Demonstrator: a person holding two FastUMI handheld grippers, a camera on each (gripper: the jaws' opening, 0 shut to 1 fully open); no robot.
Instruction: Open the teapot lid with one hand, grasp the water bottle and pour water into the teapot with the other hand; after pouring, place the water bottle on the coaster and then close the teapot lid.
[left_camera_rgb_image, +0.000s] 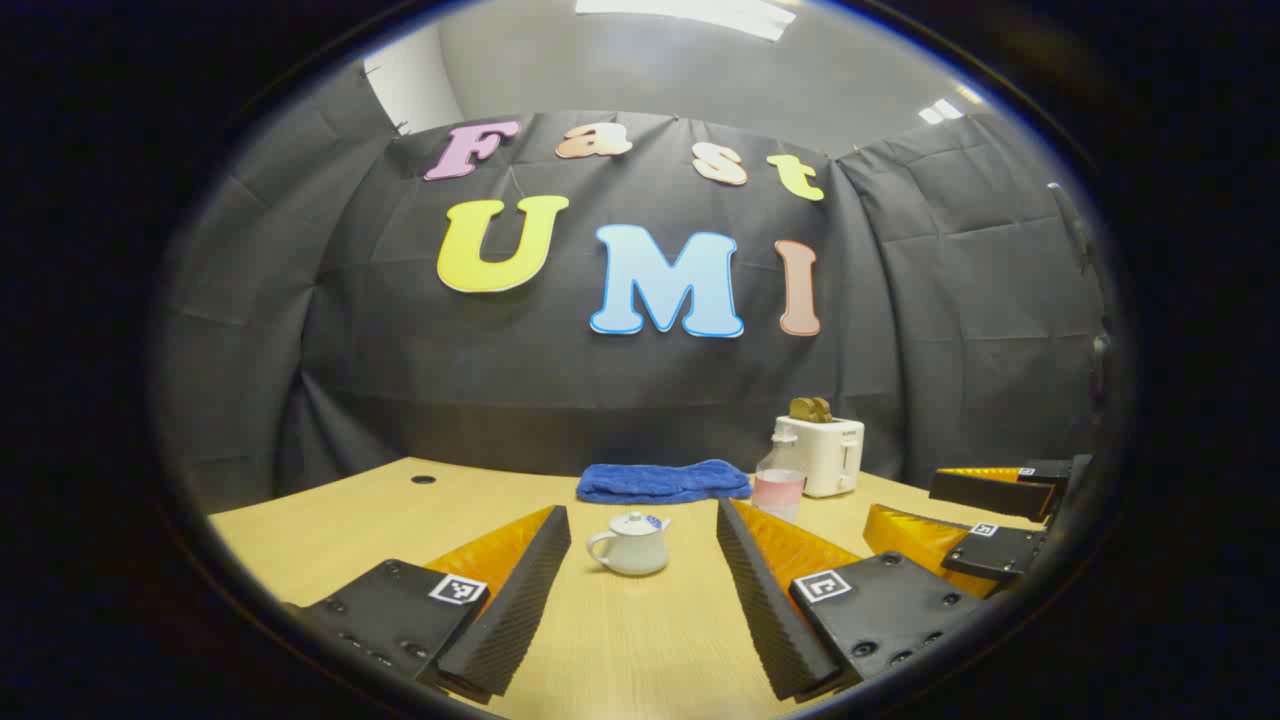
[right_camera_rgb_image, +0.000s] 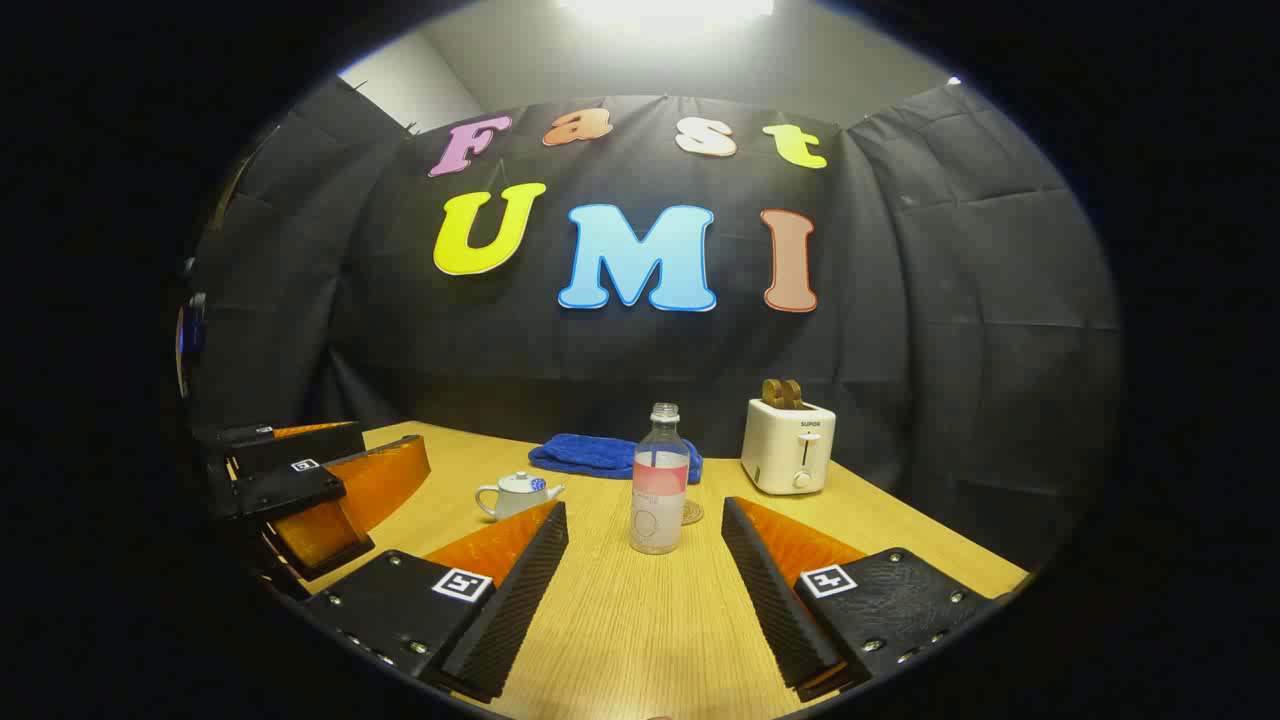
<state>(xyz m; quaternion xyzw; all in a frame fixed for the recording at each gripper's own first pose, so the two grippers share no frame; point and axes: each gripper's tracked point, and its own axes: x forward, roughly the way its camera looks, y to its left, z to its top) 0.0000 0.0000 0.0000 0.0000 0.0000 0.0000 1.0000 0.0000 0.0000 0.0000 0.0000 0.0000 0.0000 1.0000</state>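
Teapot (left_camera_rgb_image: 631, 544) and water bottle (right_camera_rgb_image: 659, 480) stand beyond spread jaws (both grippers').

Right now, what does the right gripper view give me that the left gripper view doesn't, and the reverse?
Right gripper view: the coaster behind the water bottle, and the left tongs, open, at its left edge. Left gripper view: a hole in the tabletop, and the right tongs, open, at its right edge. Both: teapot with lid on, water bottle, blue towel, toaster.
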